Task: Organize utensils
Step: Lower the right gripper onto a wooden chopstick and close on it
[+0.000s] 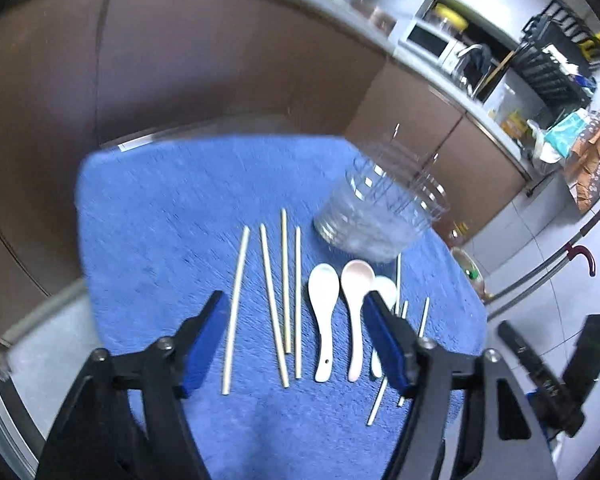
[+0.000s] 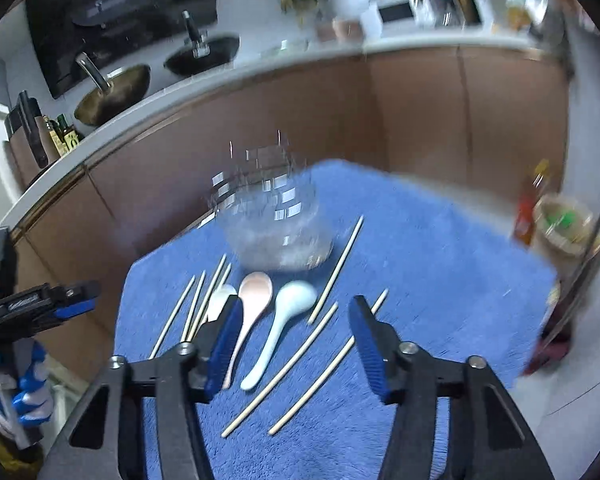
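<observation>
Three spoons lie side by side on a blue towel: a white spoon, a pink spoon and a pale blue spoon, the last half hidden behind a finger in the left view. Four chopsticks lie to their left, three more chopsticks to their right. A clear jar, blurred, stands just behind the spoons. The left gripper and the right gripper both hang above the towel, jaws apart, holding nothing. A gloved hand holds the left gripper's handle.
</observation>
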